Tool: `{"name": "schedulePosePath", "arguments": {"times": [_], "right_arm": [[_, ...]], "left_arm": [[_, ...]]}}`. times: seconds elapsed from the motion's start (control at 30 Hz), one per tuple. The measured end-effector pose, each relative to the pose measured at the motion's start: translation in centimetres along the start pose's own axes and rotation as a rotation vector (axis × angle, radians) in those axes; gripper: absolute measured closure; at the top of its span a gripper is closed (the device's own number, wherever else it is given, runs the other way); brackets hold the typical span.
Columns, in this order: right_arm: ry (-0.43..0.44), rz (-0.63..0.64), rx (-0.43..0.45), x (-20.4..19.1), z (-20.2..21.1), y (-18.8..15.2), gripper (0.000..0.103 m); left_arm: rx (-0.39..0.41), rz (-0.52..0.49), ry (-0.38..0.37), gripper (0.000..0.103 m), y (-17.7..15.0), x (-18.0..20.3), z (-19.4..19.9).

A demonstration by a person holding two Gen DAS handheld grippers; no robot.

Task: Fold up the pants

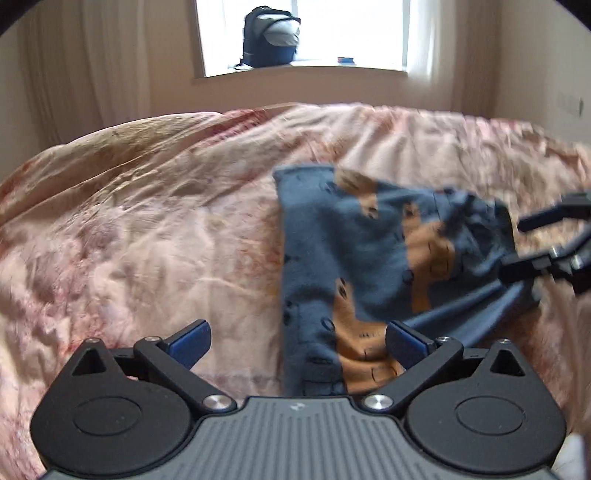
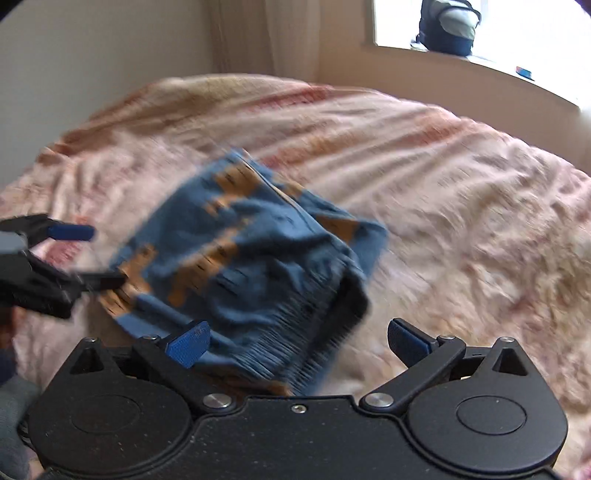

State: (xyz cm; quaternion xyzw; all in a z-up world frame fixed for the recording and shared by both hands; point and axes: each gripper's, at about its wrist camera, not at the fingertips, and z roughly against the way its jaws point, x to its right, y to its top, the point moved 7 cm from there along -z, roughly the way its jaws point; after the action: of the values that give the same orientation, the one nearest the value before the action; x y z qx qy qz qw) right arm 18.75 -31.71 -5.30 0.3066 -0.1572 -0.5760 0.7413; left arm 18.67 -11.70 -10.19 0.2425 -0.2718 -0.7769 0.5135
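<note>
The pants (image 1: pixel 369 251), blue with orange figures, lie folded in a small bundle on the pink bedspread (image 1: pixel 147 229). My left gripper (image 1: pixel 299 345) is open wide just above the bundle's near left edge, its pads clear of the cloth. My right gripper (image 1: pixel 517 243) shows at the far right of the left wrist view, open, by the bundle's right side. In the right wrist view the pants (image 2: pixel 251 251) are blurred. The right gripper (image 2: pixel 297 341) is open over their near corner, gripping nothing. The left gripper (image 2: pixel 92 258) stands open at their left edge.
The wrinkled bedspread (image 2: pixel 461 206) spreads out all around the bundle. Behind the bed are a wall, curtains and a bright window. A dark backpack (image 1: pixel 271 37) and a small blue item (image 1: pixel 345 59) sit on the sill. The backpack (image 2: pixel 448 26) also shows in the right wrist view.
</note>
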Motion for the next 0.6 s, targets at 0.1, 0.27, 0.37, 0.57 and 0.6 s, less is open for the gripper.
{"name": "schedulePosePath", "arguments": {"times": [0.1,0.27,0.37,0.57,0.6], "right_arm": [[-0.103,0.043,-0.068,0.6,-2.1,-0.2,0.001],[-0.054,-0.052,-0.053,2.9,-0.9,-0.4,0.001],[-0.059,-0.095,0.067,3.7,1.2,0.5,0.001],[-0.182,-0.028,0.129,3.8,1.2,1.2,0.001],[-0.206,-0.011,0.126,3.9,0.9,1.2,0.001]], "left_arm": [[-0.044,-0.008,0.017,0.0,-1.4,0.2,-1.5],[-0.102,0.109,-0.054,0.0,-1.2,-1.3,-1.3],[-0.102,0.121,-0.048,0.0,-0.9,-1.4,-0.8],[-0.07,0.062,-0.014,0.0,0.0,-0.8,0.0],[-0.065,0.066,-0.019,0.0,0.2,-0.8,0.1]]}}
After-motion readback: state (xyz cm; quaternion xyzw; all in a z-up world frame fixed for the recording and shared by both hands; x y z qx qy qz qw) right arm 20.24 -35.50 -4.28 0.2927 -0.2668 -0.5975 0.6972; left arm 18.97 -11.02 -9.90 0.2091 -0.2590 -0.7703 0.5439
